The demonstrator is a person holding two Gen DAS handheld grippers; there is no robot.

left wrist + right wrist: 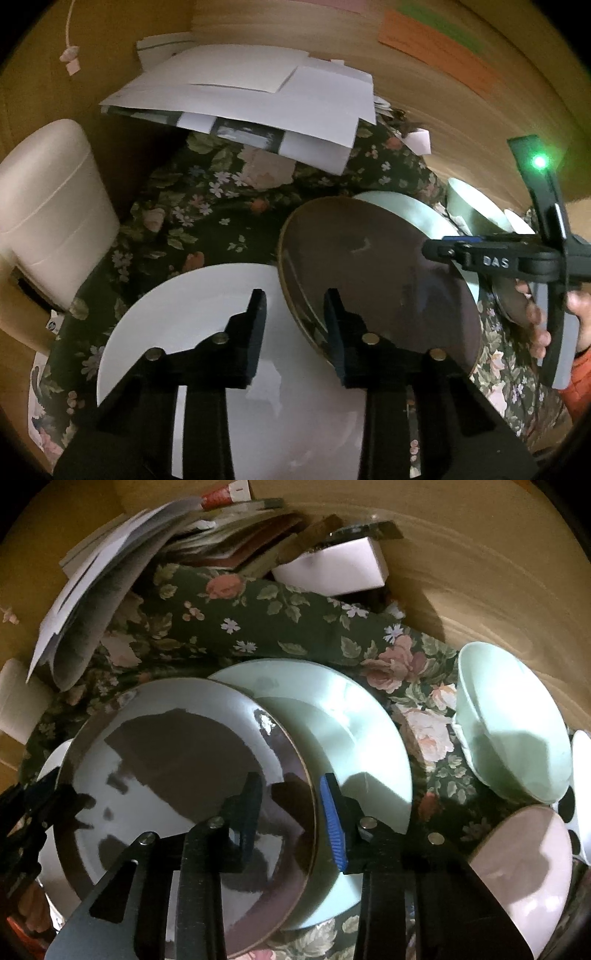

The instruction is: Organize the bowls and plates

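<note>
Looking for the glossy dark brown round ceramic plate [376,266], where does it lie?
— On the green floral-cloth tabletop [207,206], face up. Its 9 o'clock edge overlaps the round white ceramic plate [192,332], and its 1 o'clock edge overlaps the pale mint round plate [332,720].

Which way does its long axis run?
— It is round, so it has none. Its hollow faces upward, and a thin gold line runs round the rim.

And the left tool [295,299]?
— It straddles the brown plate's 9 o'clock rim, one finger over the white plate, the other over the brown one. The gap is narrow. I cannot tell whether the pads press on the rim.

The right tool [290,781]?
— It does the same at the 3 o'clock rim, with its blue-padded finger over the mint plate. Again the grip is unclear.

Anything else nearby?
— A mint bowl [517,738] and a pale pink bowl [528,867] at 3 o'clock of the plates, and loose white papers [251,92] at 12 o'clock.
</note>
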